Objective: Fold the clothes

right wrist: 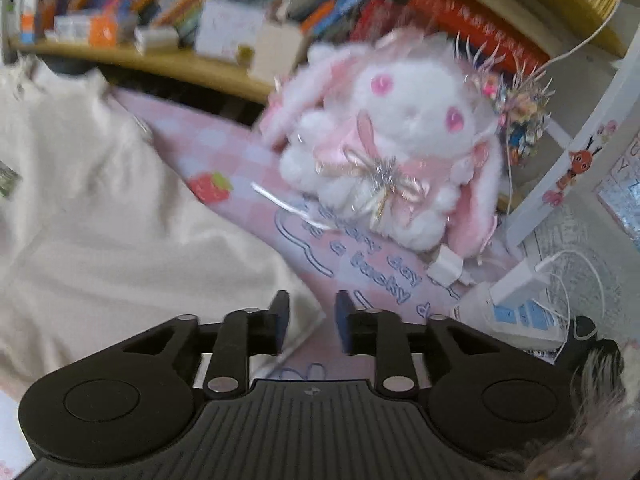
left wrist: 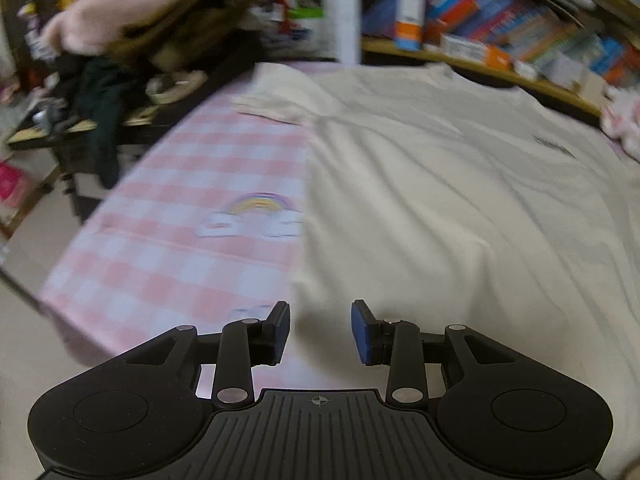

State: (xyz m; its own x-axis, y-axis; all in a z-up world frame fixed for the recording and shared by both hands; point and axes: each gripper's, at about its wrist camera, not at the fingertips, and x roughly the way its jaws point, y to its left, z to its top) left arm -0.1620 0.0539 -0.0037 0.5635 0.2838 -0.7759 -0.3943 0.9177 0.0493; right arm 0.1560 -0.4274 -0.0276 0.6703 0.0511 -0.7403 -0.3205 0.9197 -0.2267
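A cream T-shirt (left wrist: 440,184) lies spread flat on a pink checked cloth (left wrist: 180,216), its sleeve reaching out at the far left and a small dark logo on its chest. My left gripper (left wrist: 320,330) hovers open over the shirt's near left hem, nothing between its fingers. In the right wrist view the same shirt (right wrist: 100,220) fills the left side, its right edge running down to the jaws. My right gripper (right wrist: 308,322) is open above that near right corner, over the pink cloth (right wrist: 360,276).
A white and pink plush rabbit (right wrist: 404,148) sits on the cloth just right of the shirt, with a white charger and cables (right wrist: 448,266) beside it. Shelves of books (left wrist: 500,28) run behind. Dark clothes on a chair (left wrist: 100,112) stand off the left edge.
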